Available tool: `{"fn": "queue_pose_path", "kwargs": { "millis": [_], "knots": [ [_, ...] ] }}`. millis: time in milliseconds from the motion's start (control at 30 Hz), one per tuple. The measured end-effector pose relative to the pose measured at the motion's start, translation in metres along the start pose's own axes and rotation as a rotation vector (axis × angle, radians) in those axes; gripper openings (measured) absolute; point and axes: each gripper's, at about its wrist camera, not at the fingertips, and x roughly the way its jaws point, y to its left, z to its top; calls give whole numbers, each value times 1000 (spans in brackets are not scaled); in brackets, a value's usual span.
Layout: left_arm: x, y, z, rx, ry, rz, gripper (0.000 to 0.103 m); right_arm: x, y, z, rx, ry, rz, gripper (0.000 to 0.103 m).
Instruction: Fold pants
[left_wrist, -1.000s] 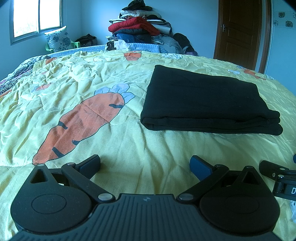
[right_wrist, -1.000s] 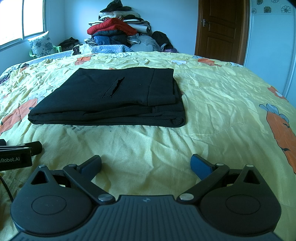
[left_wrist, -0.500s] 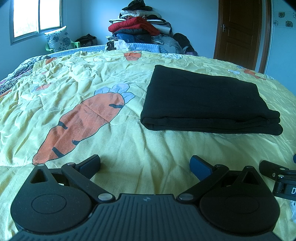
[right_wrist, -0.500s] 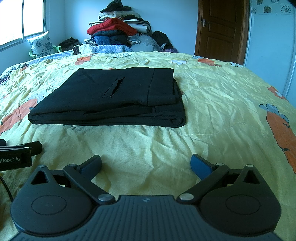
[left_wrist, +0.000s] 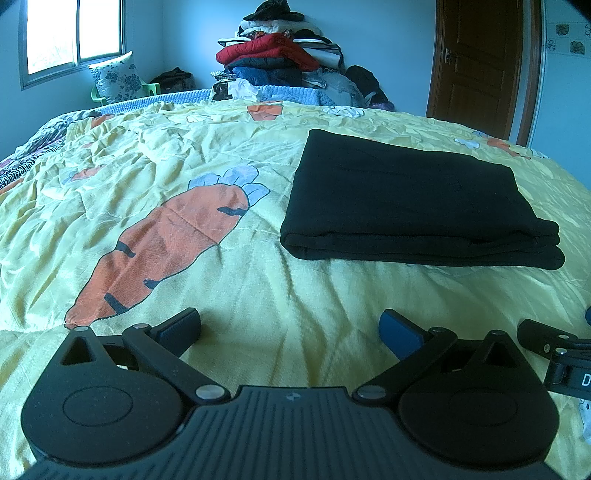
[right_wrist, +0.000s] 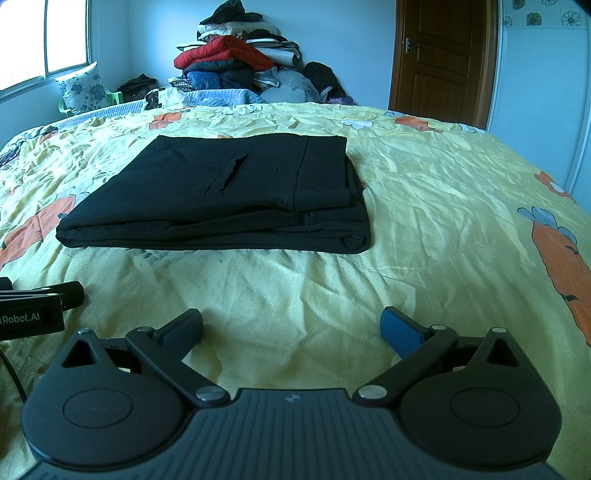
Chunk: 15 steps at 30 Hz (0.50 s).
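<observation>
Black pants (left_wrist: 406, 199) lie folded into a flat rectangle on the yellow carrot-print bedspread (left_wrist: 258, 295). In the right wrist view the pants (right_wrist: 229, 192) show a pocket slit on top. My left gripper (left_wrist: 290, 328) is open and empty, low over the bedspread, short of the pants and to their left. My right gripper (right_wrist: 291, 326) is open and empty, low over the bedspread, short of the pants' near edge. The right gripper's body (left_wrist: 554, 350) shows at the right edge of the left wrist view; the left gripper's body (right_wrist: 33, 306) shows at the left edge of the right wrist view.
A tall pile of clothes (left_wrist: 280, 62) stands beyond the far edge of the bed. A brown door (left_wrist: 480, 62) is at the back right. A window (left_wrist: 74, 37) and a floral pillow (left_wrist: 114, 81) are at the back left.
</observation>
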Motion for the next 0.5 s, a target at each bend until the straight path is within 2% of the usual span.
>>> {"fn": "queue_pose_path", "kwargs": {
  "millis": [400,500],
  "knots": [
    [0,-1,0,4,-2,6,103,0,0,0,3,1,-4,103],
    [0,-1,-1,6,-3,12,103,0,5,0,20,-5,-31,103]
  ]
}}
